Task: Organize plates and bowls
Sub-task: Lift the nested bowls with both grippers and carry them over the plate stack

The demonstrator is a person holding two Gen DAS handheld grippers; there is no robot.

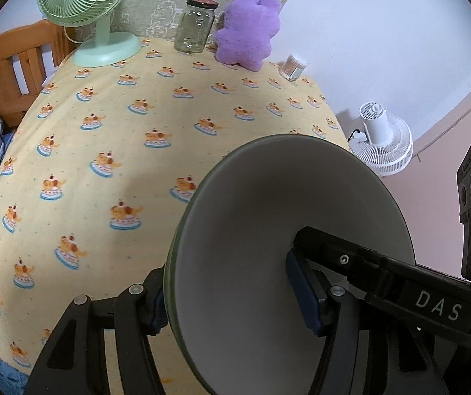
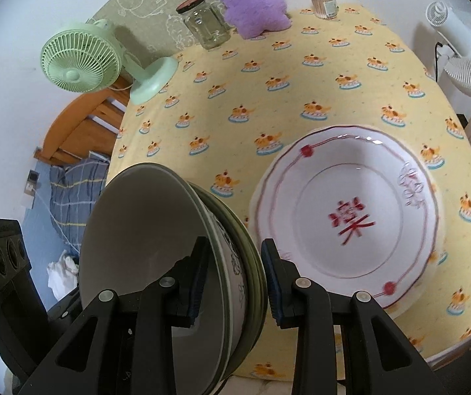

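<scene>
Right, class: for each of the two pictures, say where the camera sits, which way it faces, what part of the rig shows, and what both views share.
Left wrist: sits on the left gripper, facing along its fingers over the table toward the back wall; its fingers clamp a bowl rim, and the right gripper's finger reaches into the bowl.
Right wrist: sits on the right gripper, facing the same wall; its fingers straddle the stacked bowls, with a plate beyond.
Shared: green fan, jar, purple plush, white fan.
</scene>
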